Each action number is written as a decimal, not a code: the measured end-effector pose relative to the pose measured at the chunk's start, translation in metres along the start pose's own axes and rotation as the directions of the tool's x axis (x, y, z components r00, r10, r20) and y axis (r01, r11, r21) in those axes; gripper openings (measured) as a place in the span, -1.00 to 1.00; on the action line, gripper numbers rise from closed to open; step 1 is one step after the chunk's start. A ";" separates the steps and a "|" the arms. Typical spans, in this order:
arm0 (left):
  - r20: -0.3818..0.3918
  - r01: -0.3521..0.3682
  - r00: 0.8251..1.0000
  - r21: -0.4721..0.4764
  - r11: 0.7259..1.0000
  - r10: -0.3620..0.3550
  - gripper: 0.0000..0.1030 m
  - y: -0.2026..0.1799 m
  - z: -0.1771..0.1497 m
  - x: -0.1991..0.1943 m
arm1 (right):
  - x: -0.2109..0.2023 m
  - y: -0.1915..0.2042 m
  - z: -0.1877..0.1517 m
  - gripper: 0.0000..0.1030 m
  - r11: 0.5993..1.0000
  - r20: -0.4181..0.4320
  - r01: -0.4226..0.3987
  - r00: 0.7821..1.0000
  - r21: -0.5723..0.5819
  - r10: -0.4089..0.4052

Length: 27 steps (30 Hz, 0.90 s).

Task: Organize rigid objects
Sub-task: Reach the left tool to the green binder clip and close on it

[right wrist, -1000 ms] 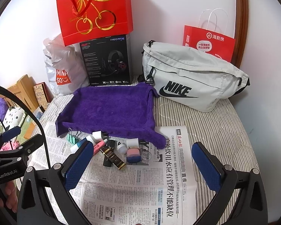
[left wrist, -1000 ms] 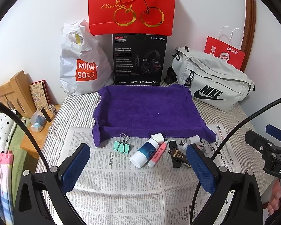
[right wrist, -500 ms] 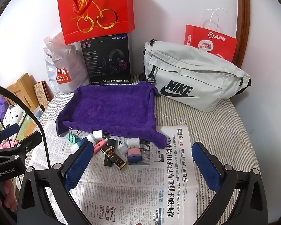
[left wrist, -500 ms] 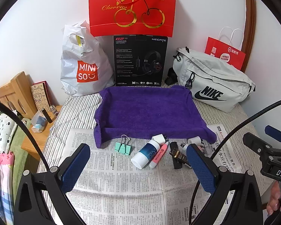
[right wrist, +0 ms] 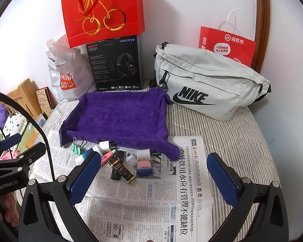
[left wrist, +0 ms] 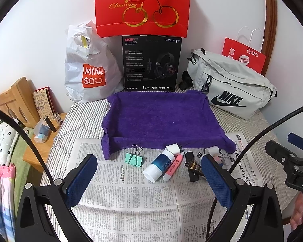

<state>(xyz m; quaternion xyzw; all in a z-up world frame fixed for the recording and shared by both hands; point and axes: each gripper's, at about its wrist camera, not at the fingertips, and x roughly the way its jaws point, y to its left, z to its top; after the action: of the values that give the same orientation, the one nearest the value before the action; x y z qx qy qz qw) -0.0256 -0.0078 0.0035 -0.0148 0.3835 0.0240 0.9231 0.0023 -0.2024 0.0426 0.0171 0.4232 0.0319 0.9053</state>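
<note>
A purple towel (left wrist: pixel 161 119) lies on a grey-and-white striped bedsheet (right wrist: pixel 238 139) beside black-on-white printed newspaper (left wrist: pixel 131 197), with mint-green binder clips (left wrist: pixel 133 159), a blue-and-white bottle (left wrist: pixel 159 167), a pink tube (left wrist: pixel 172 168) and blue-padded tools (right wrist: pixel 153 179).

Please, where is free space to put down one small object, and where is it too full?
The purple towel is bare, bordered by the headset box and the Nike bag. The newspaper nearest the jaws is also free. The strip between the mint binder clips and the pink-lidded box is crowded.
</note>
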 end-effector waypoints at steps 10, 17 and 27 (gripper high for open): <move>0.000 0.000 1.000 0.036 0.999 0.000 1.00 0.003 0.000 0.015 | 0.015 0.001 0.002 1.00 1.000 -0.004 -0.012 1.000 -0.019 0.012; -0.050 0.028 0.998 0.056 0.998 -0.026 1.00 0.020 -0.011 0.043 | 0.030 -0.005 -0.001 1.00 1.000 -0.027 -0.003 1.000 -0.016 0.003; -0.161 0.041 0.986 0.050 0.998 -0.032 0.82 0.047 -0.024 0.123 | 0.053 -0.010 -0.011 1.00 1.000 -0.086 0.013 0.996 -0.019 -0.014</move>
<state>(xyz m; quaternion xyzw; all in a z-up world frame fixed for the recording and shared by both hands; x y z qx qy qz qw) 0.0412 0.0422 -0.1013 0.0010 0.4567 -0.0044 0.8896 0.0281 -0.2082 -0.0056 0.0044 0.4618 0.0305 0.8864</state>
